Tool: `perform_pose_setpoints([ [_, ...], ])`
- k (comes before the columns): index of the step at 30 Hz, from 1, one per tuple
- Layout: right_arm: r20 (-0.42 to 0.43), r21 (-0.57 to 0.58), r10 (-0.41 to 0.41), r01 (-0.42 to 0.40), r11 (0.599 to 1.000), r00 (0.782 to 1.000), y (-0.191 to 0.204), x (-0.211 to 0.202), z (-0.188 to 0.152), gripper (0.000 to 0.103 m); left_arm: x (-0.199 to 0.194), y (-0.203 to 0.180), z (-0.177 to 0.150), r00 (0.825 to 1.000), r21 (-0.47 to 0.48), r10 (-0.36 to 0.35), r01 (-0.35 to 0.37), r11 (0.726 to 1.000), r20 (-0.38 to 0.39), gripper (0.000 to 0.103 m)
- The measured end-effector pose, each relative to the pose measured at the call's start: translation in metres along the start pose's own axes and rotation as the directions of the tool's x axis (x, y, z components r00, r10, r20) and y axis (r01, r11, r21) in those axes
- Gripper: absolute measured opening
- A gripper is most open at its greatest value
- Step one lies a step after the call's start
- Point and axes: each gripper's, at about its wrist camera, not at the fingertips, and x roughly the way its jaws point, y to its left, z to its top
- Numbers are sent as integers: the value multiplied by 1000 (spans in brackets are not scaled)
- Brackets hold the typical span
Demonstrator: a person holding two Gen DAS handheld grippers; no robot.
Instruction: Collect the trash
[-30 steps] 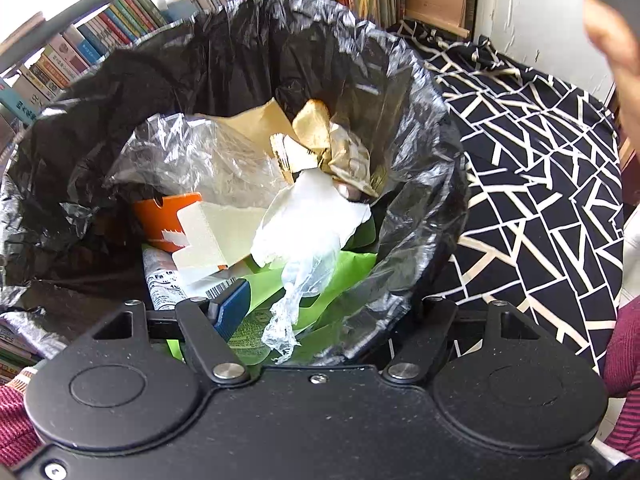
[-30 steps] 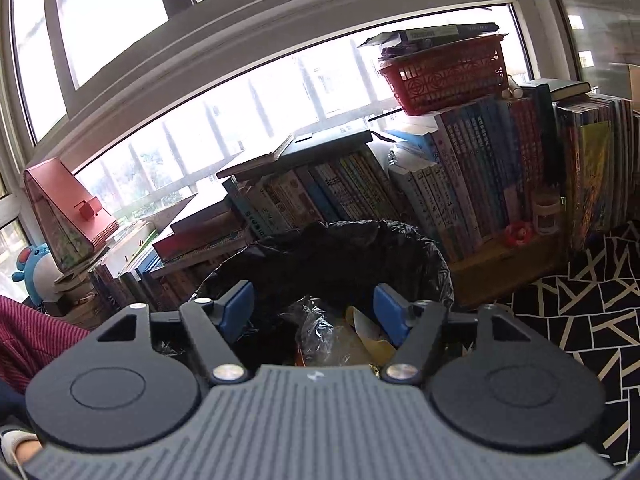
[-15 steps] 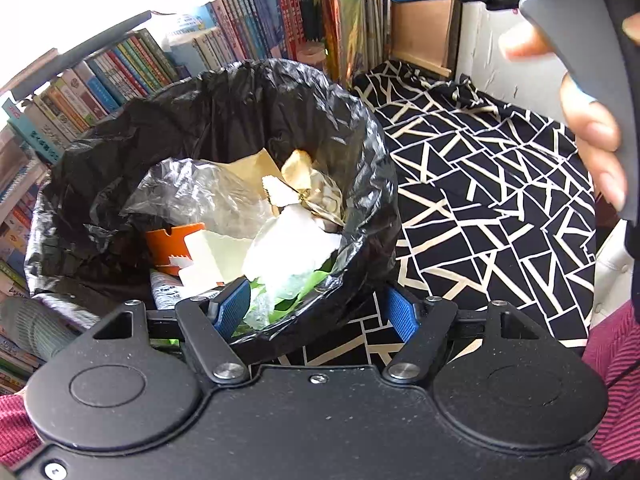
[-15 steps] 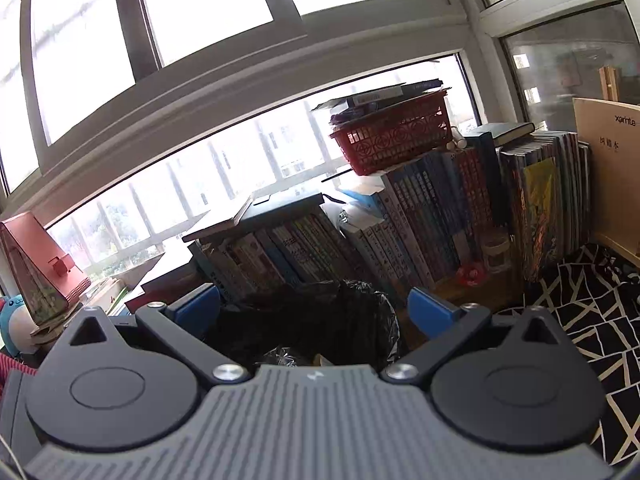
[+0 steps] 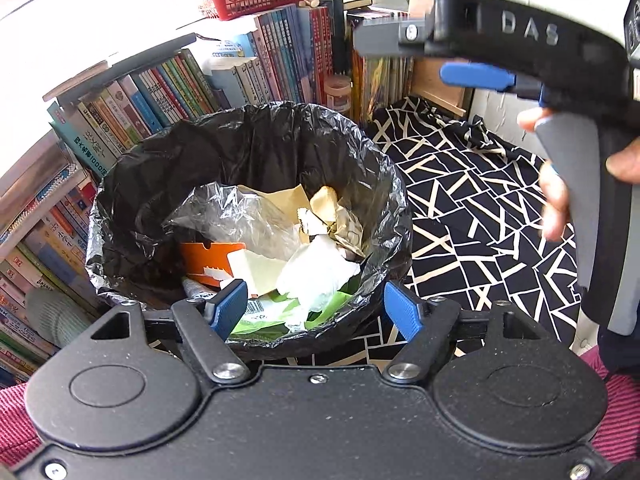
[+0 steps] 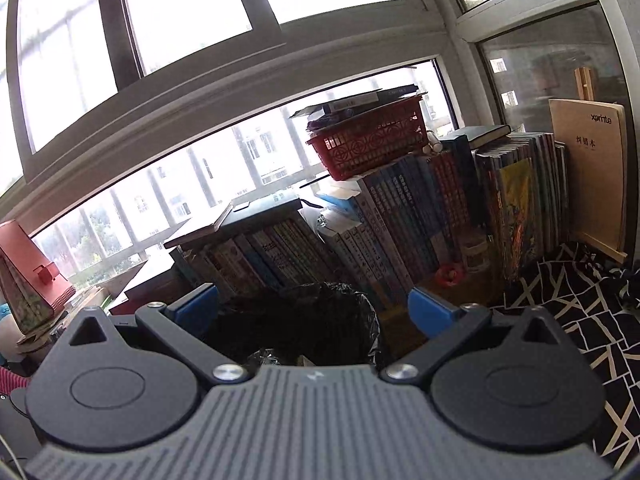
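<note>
While left hand-held gripper (image 5: 316,310) hovers empty, bin (image 5: 394,200) full.

Bright daylight from the windows (image 6: 192,12), blown-out glare; fisheye-bent edges.

The right gripper (image 6: 314,310), fingers wide and empty, faces a black-lined bin (image 6: 320,320), seemingly before books (image 6: 400,220).

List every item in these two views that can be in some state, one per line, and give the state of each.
Round bin with black plastic liner: upright, uncovered, partly filled with trash.
Clear plastic bag: crumpled, lying in the bin.
Orange cardboard box: torn, lying in the bin.
Red plastic basket: on top of the books, loaded.
Left gripper: open, empty.
Right gripper: wide open, empty.
</note>
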Motion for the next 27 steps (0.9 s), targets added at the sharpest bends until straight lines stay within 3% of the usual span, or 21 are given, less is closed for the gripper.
perform_pose_setpoints([
  [8,-35,-40,-101,100,994,994,5,-5,-7,103,3,6,1,1000,-15,20,-20,1000,-1,80],
  [27,-187,-66,-109,98,993,976,9,-2,-25,103,16,21,7,998,-82,36,-40,996,-50,85],
])
